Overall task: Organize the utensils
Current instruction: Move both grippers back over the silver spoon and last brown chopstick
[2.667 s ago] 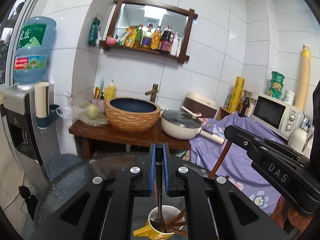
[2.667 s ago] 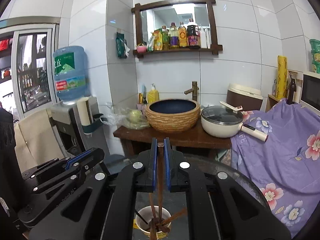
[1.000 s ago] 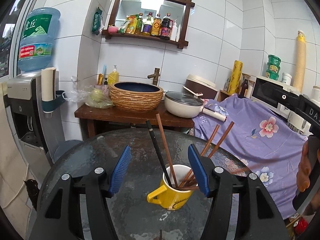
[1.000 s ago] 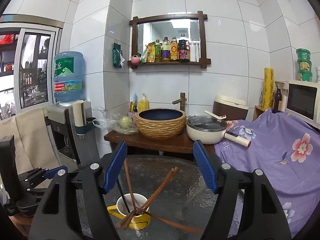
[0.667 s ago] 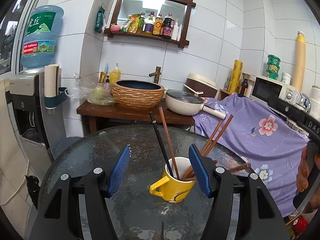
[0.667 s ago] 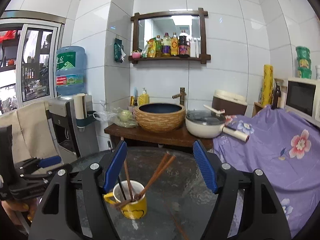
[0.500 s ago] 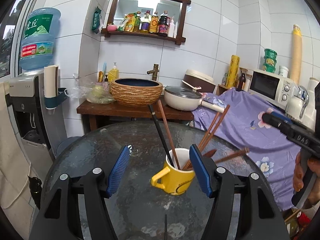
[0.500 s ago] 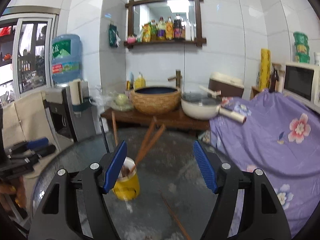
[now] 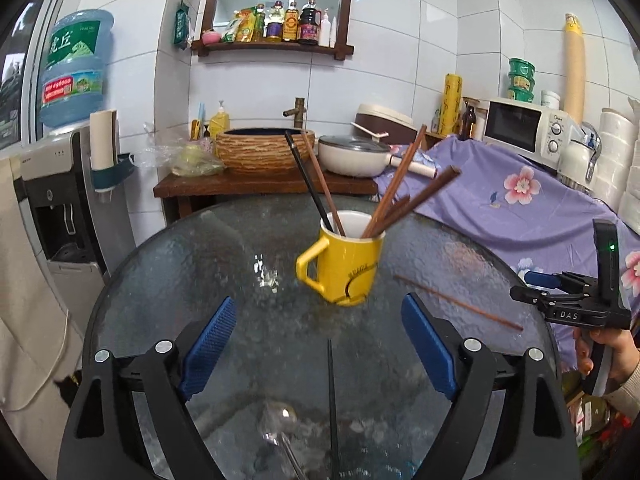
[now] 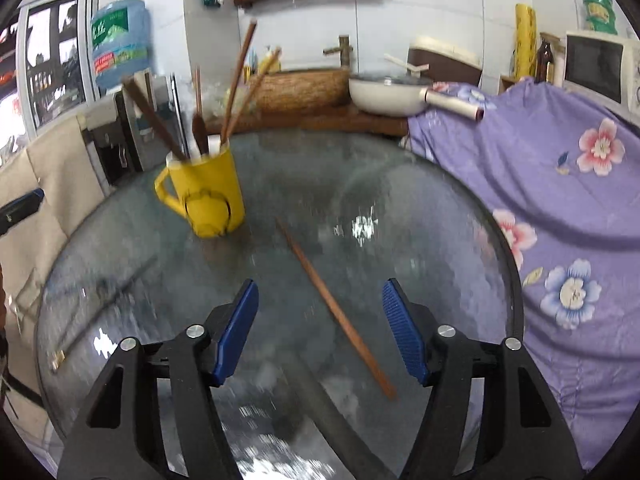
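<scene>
My right claw (image 10: 320, 330) stood open, closing in, brown chopstick (image 10: 334, 306) lying flat on glass table (image 10: 460, 216) between jaws, untouched. Light, stiff, thin, likely slippery; pinch near middle. Left claw (image 9: 318, 354) wide, empty. Yellow mug (image 10: 208, 196) far left.

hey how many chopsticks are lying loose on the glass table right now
2: a brown chopstick right of the yellow mug, a black chopstick nearer the camera. Others may lie out of view.

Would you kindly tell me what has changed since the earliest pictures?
Both hand-held grippers released their chopsticks into the yellow mug and withdrew. The left has just opened wider; the right, narrowing, straddles a loose brown chopstick. The mug stays on the glass table.
</scene>
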Demonstrator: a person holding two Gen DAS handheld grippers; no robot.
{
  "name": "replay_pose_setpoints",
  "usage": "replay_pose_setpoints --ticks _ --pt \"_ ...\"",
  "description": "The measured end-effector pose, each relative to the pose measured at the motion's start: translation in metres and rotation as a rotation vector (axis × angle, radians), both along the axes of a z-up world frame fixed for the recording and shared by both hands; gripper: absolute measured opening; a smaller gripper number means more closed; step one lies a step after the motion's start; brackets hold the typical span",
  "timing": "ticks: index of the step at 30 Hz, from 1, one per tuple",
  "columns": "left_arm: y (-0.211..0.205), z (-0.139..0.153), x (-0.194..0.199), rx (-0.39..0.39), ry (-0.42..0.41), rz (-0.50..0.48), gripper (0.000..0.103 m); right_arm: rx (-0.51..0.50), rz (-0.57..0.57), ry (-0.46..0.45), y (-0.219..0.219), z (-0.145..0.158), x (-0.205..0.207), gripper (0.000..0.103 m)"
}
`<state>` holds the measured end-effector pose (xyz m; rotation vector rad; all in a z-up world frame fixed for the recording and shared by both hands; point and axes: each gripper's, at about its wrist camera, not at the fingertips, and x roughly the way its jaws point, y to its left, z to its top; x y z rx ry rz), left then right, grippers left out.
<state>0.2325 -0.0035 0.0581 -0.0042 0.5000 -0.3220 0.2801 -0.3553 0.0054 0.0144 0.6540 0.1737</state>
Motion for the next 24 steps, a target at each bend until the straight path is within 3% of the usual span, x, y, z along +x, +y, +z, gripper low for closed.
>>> replay_pose_setpoints --ticks 5,15,20,24 --pt "0.01 -0.024 -0.016 -0.015 0.063 0.013 0.084 -0.022 0.005 0.06 -0.015 -0.026 -0.004 0.056" --pt "0.022 -0.06 -0.042 0.069 0.13 0.05 0.084 -0.063 0.019 0.136 -0.028 -0.054 0.002 0.047" --pt "0.021 -0.075 -0.054 0.113 0.159 0.044 0.08 -0.062 0.023 0.159 -0.029 -0.063 0.003 0.039" --pt "0.024 -0.085 -0.062 0.106 0.19 0.045 0.074 -0.072 0.035 0.154 -0.023 -0.064 -0.002 0.031"
